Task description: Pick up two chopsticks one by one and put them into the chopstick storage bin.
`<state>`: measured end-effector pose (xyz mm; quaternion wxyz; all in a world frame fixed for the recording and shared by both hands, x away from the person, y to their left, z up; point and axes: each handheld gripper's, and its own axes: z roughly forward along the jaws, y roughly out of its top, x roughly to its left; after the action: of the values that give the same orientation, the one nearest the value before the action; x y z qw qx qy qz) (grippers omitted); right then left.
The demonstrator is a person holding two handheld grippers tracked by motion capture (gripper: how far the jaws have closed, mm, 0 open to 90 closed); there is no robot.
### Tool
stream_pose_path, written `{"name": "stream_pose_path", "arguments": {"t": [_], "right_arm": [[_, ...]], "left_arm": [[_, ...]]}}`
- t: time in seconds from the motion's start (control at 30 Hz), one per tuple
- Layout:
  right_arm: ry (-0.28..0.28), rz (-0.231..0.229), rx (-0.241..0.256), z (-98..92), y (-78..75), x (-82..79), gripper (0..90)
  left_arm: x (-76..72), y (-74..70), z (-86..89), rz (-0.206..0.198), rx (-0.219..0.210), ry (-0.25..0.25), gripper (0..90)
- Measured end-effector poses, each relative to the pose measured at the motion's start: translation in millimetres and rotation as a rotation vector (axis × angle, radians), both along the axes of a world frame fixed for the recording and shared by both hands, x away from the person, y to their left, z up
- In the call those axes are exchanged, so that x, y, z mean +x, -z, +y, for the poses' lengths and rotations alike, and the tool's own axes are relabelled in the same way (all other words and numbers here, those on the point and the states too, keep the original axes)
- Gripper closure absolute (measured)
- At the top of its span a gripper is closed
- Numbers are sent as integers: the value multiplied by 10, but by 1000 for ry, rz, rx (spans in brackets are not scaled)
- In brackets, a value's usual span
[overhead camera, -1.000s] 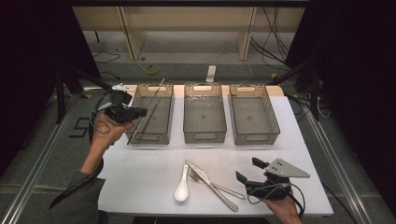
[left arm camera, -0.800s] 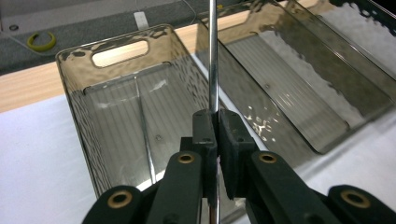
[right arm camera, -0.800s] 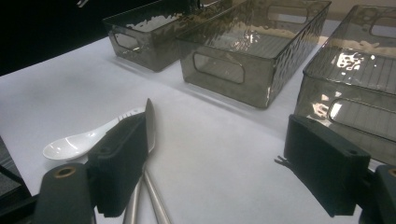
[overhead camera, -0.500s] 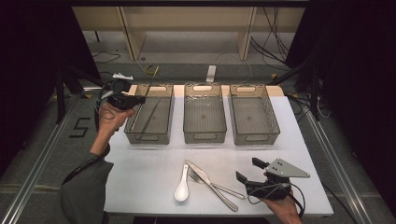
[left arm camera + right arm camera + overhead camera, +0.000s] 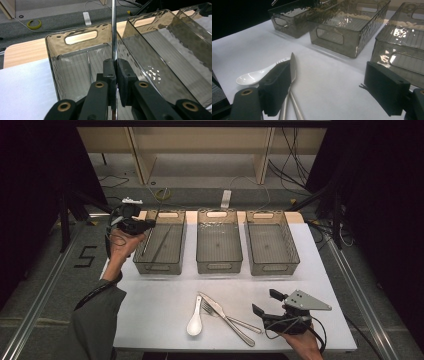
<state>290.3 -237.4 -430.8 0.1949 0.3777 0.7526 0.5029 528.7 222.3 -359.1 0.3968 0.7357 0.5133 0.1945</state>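
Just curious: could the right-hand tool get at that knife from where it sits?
Probably yes. The right tool is open, the knife lies beside it on the table, and nothing stands between them.

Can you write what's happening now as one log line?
left gripper: shut on metal rod | over left bin | right gripper: open | near knife

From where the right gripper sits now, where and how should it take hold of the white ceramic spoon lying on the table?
Grip the white ceramic spoon across its narrow handle, coming from above. It lies flat with the bowl toward the person and the handle pointing toward the bins. Its handle end sits close to the metal fork, so the open right gripper should probably close just above the bowl.
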Motion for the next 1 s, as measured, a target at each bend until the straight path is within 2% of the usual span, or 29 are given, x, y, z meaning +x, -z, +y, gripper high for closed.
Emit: {"name": "stream_pose_path", "arguments": {"t": [0.17, 0.27, 0.4, 0.63, 1.0], "right_arm": [[-2, 2, 1, 0, 1, 0, 228], [-3, 3, 4, -5, -1, 0, 228], [-5, 8, 3, -5, 4, 3, 227], [-4, 7, 3, -3, 3, 0, 227], [-6, 4, 3, -1, 2, -2, 227]], "left_arm": [[51, 69, 4, 0, -19, -20, 851], [67, 100, -13, 0, 5, -14, 851], [92, 174, 10, 8, -3, -17, 850], [91, 277, 28, 13, 15, -26, 850], [91, 338, 2, 24, 36, -19, 850]]}}
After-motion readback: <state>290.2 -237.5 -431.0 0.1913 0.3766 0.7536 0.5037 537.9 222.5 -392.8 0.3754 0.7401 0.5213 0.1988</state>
